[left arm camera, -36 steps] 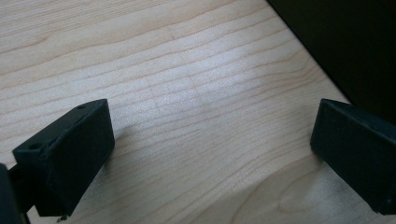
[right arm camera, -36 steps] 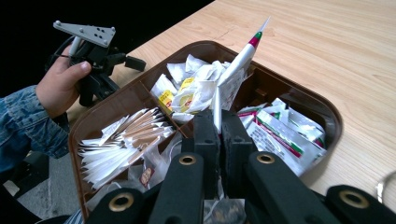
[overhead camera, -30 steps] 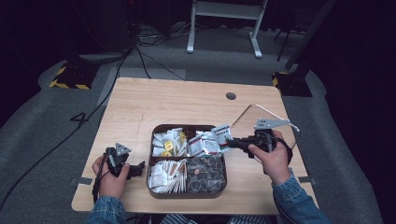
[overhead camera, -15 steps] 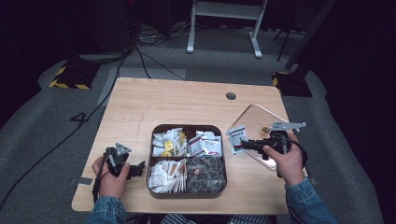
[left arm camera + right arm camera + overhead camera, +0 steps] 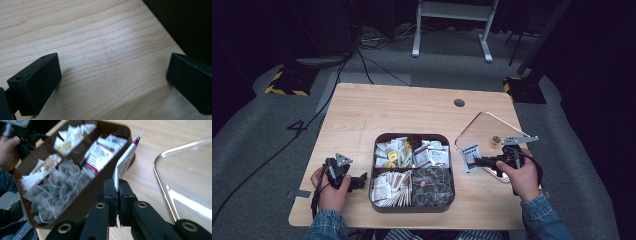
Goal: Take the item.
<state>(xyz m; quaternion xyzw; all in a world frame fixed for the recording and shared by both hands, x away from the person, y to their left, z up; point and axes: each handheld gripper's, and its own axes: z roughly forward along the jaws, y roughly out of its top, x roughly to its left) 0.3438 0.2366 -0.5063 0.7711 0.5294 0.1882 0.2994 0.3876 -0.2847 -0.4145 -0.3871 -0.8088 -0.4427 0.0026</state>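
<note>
Two grippers | right gripper [image 5: 117, 187] clamps a sachet [image 5: 126, 157] between box [image 5: 377, 200] and glass lid [image 5: 484, 122] | left gripper [image 5: 112, 82] open, empty, on table [image 5: 100, 37]

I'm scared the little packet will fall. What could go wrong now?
The right gripper pinches the thin white sachet with red and green print by one edge only, so it could slip or swing out. It hangs between the brown four-compartment tray and the clear glass lid with metal rim, so a drop might land on the wooden table instead. Lowering too fast could knock the lid's rim.
</note>
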